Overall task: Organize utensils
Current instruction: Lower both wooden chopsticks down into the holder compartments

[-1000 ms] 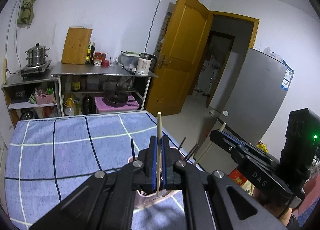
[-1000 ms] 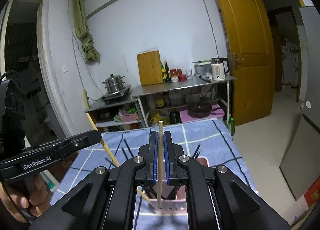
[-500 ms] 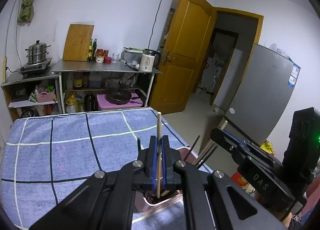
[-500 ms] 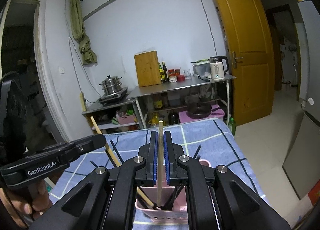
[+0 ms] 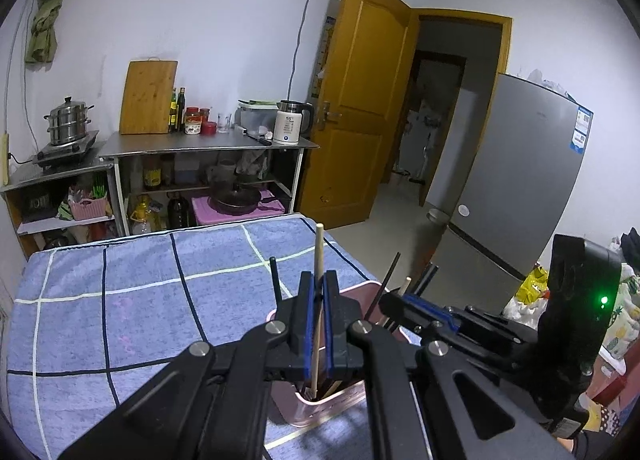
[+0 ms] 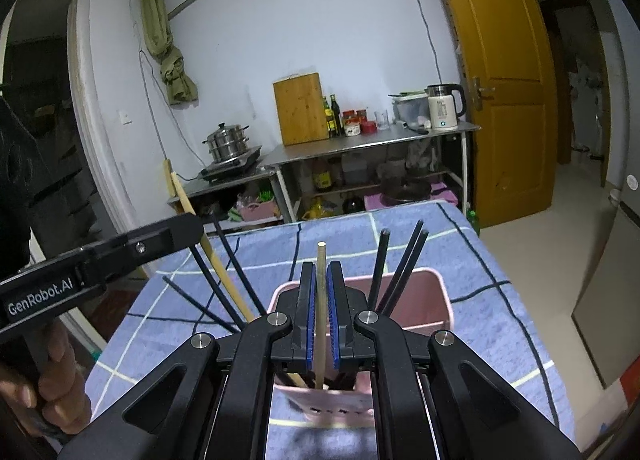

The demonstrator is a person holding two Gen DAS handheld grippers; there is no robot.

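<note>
Left wrist view: the left tongs (image 5: 318,324) pinch a pale wooden chopstick (image 5: 318,256) upright, its lower end apparently inside the pink holder (image 5: 320,412) on the blue checked surface (image 5: 120,300). Keep it vertical; release only once the tip seats.

Right wrist view: the right tongs (image 6: 320,316) clamp another light chopstick (image 6: 321,260) over the same holder among black chopsticks (image 6: 400,264); avoid nudging those.

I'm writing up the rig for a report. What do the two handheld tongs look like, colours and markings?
Both are matte black. The left tongs and right tongs have blue ribbed pads, angular linkage arms and silver pivot screws. White "GenRobot.AI" lettering runs along the left one's side. The right one's body carries a green light. No sleeves show.
</note>
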